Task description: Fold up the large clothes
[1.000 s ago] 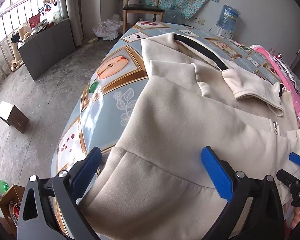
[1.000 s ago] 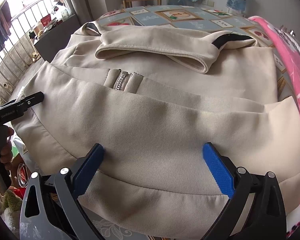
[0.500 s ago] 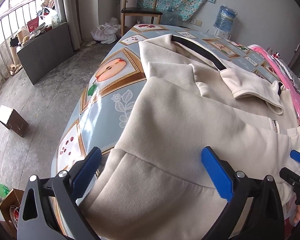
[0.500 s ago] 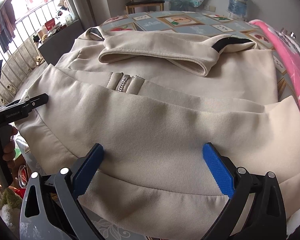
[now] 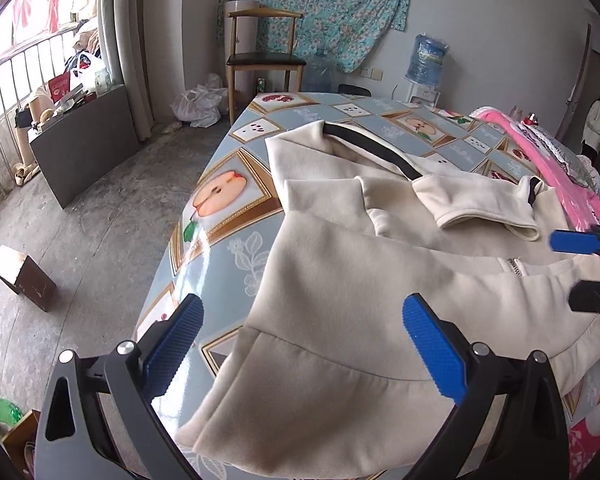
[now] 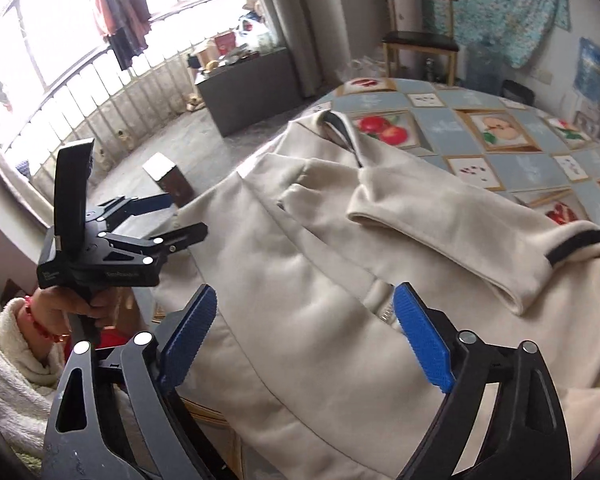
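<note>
Lying folded on the desk (image 5: 220, 216), the cream jacket (image 5: 340, 300) fills both views; both hand-held grippers, left (image 5: 300, 344) and right (image 6: 312, 336), gape empty, the right's jaws having just been narrowing, seemingly clear of fabric.

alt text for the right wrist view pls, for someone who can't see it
A cream fleece jacket with black trim lies partly folded on a table covered in a fruit-print oilcloth. The right gripper, blue-padded, hangs open above the jacket's hem, its jaws having just been closing with nothing clamped. At left, a hand holds the black left gripper by the jacket's edge.
</note>
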### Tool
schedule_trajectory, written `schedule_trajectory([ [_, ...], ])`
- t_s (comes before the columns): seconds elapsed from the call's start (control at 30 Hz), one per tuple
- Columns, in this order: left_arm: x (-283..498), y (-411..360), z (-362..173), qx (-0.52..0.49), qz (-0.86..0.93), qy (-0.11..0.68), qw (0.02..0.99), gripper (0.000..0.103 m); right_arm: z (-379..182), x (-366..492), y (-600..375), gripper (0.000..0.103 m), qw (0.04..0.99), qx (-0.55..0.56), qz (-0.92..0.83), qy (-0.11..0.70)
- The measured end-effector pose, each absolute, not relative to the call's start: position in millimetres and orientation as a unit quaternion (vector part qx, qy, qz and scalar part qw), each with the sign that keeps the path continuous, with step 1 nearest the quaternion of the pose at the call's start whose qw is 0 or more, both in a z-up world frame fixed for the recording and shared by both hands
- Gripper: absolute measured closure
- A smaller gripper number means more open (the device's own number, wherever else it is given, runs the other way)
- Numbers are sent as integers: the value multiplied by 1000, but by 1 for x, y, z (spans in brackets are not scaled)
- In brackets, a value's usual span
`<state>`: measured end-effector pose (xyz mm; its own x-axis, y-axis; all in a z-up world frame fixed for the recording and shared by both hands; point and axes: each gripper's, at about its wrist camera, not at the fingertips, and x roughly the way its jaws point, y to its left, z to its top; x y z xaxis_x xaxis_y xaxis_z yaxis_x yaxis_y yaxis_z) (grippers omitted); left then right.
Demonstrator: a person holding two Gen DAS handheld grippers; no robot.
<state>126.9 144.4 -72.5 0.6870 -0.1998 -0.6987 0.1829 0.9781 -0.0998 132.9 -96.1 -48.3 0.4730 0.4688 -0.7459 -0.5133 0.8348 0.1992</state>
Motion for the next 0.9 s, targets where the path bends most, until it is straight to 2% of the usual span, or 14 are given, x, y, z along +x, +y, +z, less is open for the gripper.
schedule_trajectory([
  [0.13, 131, 145, -70, 2, -104, 381, 919, 5, -69, 158, -88, 40, 820, -23, 319, 474],
  [0.3, 135, 146, -70, 13, -111, 375, 920, 13, -91, 175, -88, 56, 799, -42, 308, 516],
  [0.43, 142, 149, -75, 11, -120, 382, 916, 20, -94, 178, -93, 63, 792, -28, 306, 528],
  [0.5, 146, 150, -79, 9, -124, 391, 912, 31, -92, 173, -91, 71, 789, -36, 308, 531],
  [0.63, 154, 153, -84, -4, -132, 402, 906, 44, -88, 159, -85, 86, 794, -78, 299, 524],
  [0.7, 157, 155, -84, -17, -144, 403, 903, 55, -84, 154, -80, 96, 800, -96, 291, 516],
  [0.73, 158, 154, -83, -19, -148, 402, 903, 60, -80, 150, -76, 96, 806, -109, 284, 507],
  [0.8, 159, 152, -79, -17, -153, 400, 904, 82, -65, 144, -70, 98, 821, -126, 276, 484],
  [0.87, 157, 151, -69, -11, -146, 391, 909, 91, -48, 143, -67, 98, 836, -125, 271, 461],
  [0.9, 156, 153, -65, -14, -147, 385, 911, 91, -42, 145, -67, 98, 840, -126, 269, 453],
])
